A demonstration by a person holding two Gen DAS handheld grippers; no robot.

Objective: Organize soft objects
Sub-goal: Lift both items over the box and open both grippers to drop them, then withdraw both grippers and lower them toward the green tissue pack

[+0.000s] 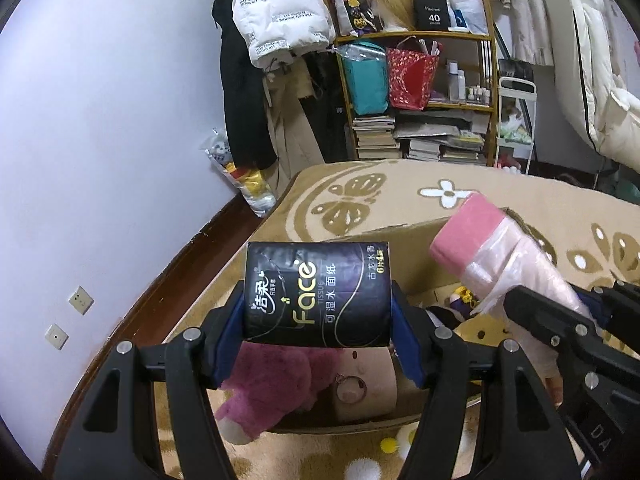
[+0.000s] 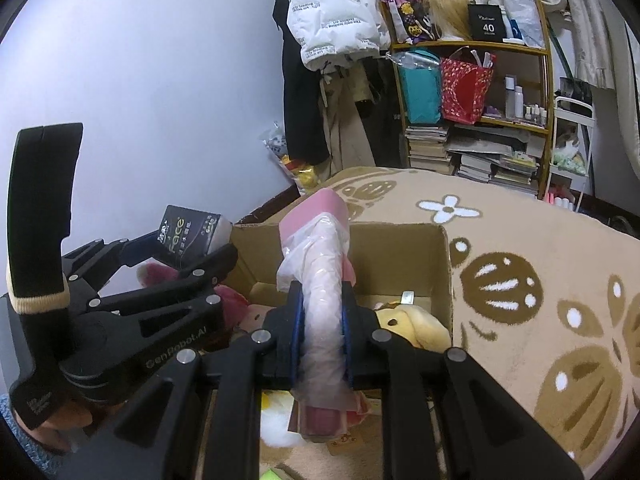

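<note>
My left claw (image 1: pixel 318 320) is pinching a black tissue pack (image 1: pixel 318 294) and my right claw (image 2: pixel 320 334) is squeezing a plastic-wrapped pink roll (image 2: pixel 320 280), both over the cardboard box (image 2: pixel 400 248).

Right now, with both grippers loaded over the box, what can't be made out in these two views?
- Cardboard box floor: both views, covered by toys and grippers.
- Pink plush: left wrist view, head hidden behind the tissue pack.
- Pink wrapped roll: right wrist view, contents blurred by plastic.
- Shelf bottles: labels too small.
</note>
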